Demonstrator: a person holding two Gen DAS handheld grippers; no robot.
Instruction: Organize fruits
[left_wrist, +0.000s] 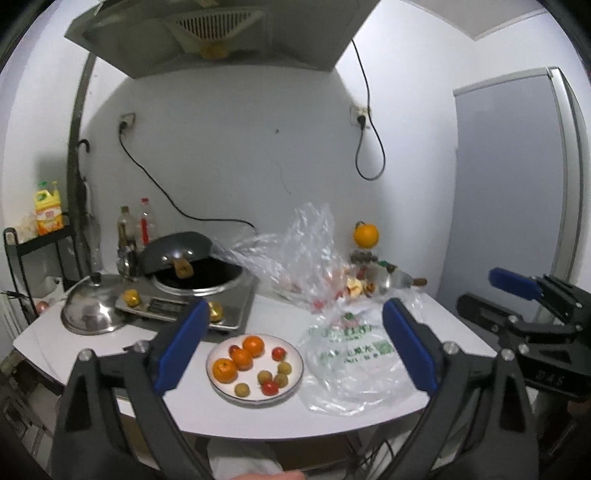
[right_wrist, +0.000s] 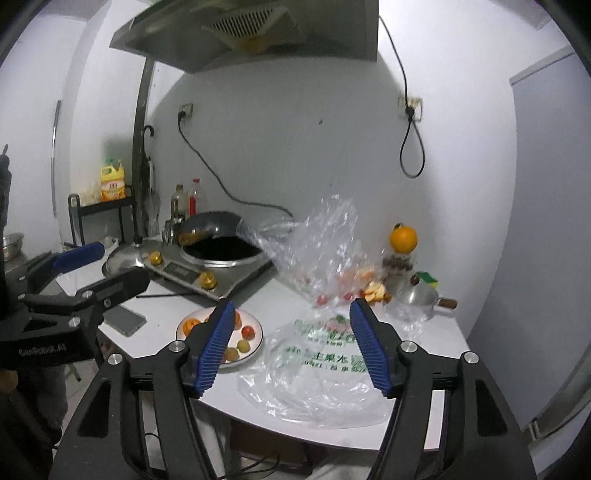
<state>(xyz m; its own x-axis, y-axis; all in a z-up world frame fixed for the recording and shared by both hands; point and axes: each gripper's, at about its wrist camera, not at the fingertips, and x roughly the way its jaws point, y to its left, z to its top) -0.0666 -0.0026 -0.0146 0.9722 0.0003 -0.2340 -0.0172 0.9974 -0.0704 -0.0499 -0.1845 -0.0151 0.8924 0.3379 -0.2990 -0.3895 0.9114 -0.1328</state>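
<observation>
A white plate (left_wrist: 295, 363) near the front edge of the white tabletop (left_wrist: 229, 410) holds three oranges (left_wrist: 242, 358), small red fruits and small yellow-green fruits. Just beside it, toward the right edge, lies a flattened plastic bag (left_wrist: 351, 369) with green print. A crumpled clear bag (left_wrist: 295, 254) with more fruit stands behind. A stove with a wok (left_wrist: 195, 273) occupies the back left corner. The left gripper (left_wrist: 291, 345) and right gripper (right_wrist: 291, 345) hover above the front edge, jaws spread wide, holding nothing.
</observation>
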